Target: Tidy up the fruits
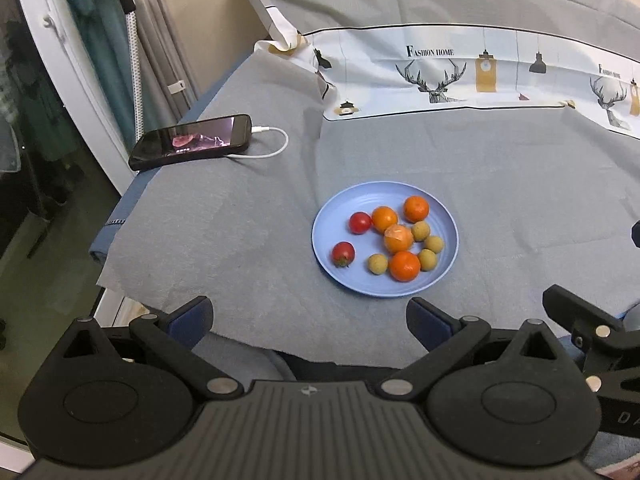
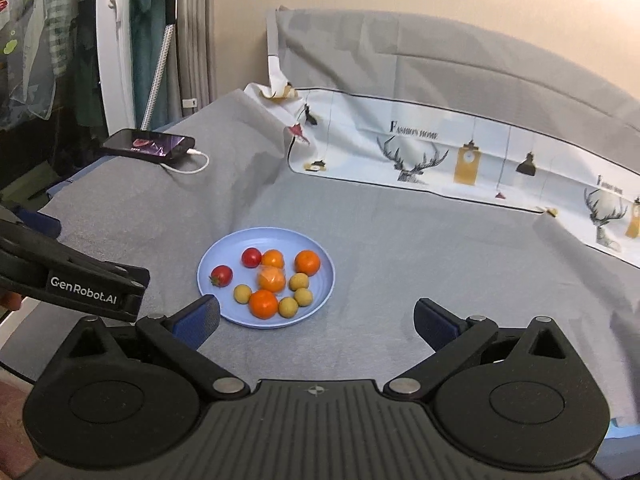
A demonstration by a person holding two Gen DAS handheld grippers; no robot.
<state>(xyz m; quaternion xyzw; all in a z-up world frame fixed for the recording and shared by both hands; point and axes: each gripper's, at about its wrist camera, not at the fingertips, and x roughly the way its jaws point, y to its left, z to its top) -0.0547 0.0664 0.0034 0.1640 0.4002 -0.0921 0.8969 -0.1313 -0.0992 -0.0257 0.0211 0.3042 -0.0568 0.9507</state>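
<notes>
A light blue plate (image 1: 326, 236) (image 2: 210, 276) lies on the grey cloth. It holds two red tomatoes (image 1: 360, 222) (image 2: 251, 257), several oranges (image 1: 405, 266) (image 2: 263, 304) and several small tan-yellow round fruits (image 1: 377, 263) (image 2: 242, 293). My left gripper (image 1: 310, 314) is open just short of the plate's near rim, nothing between its blue pads. My right gripper (image 2: 316, 316) is also wide open and empty, near the plate's right side. The left gripper's black body (image 2: 80, 292) shows at the left of the right wrist view.
A black phone (image 1: 192, 142) (image 2: 148, 145) on a white cable lies at the table's far left corner. A white patterned cloth (image 1: 460, 72) (image 2: 440, 152) runs along the back. The table's left edge (image 1: 116, 236) drops off beside a clothes rack.
</notes>
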